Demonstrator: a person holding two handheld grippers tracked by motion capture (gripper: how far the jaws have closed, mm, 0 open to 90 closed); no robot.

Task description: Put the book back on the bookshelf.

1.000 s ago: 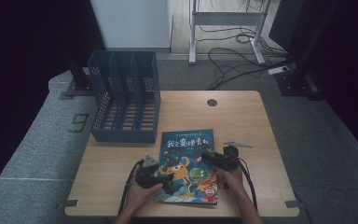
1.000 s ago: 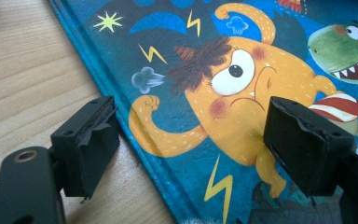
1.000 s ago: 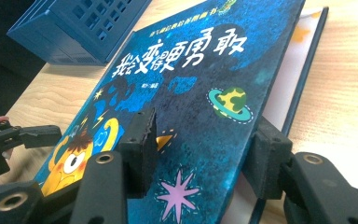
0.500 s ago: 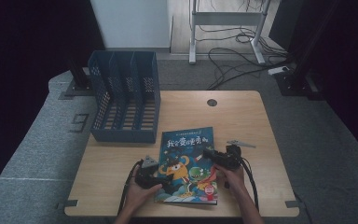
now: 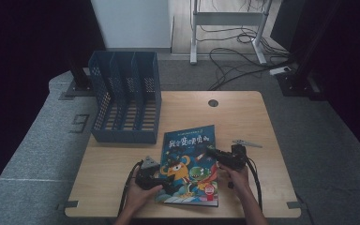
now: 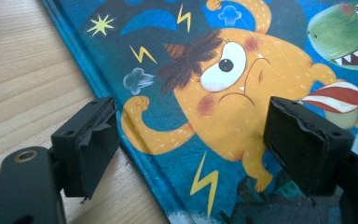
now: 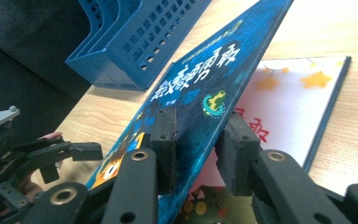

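Observation:
A picture book (image 5: 187, 164) with a blue cover and cartoon monsters lies on the wooden table (image 5: 243, 117) near the front edge. My left gripper (image 5: 167, 180) rests open at the book's left edge; one jaw stands over the wood, the other over the orange monster (image 6: 223, 93). My right gripper (image 5: 211, 151) is at the book's right edge. The front cover (image 7: 200, 84) is raised off the white first page (image 7: 298, 93) and passes between the right gripper's (image 7: 198, 135) jaws, which have just been closing. A gap still shows at the pads.
A blue mesh file holder (image 5: 126, 98) with three slots stands at the table's back left, close to the book's top corner (image 7: 135, 42). A cable hole (image 5: 213, 102) sits near the back edge. Cables lie on the floor beyond the table.
The right gripper's jaws have drawn closer together at the book's right edge. The left hand and its gripper have stayed put.

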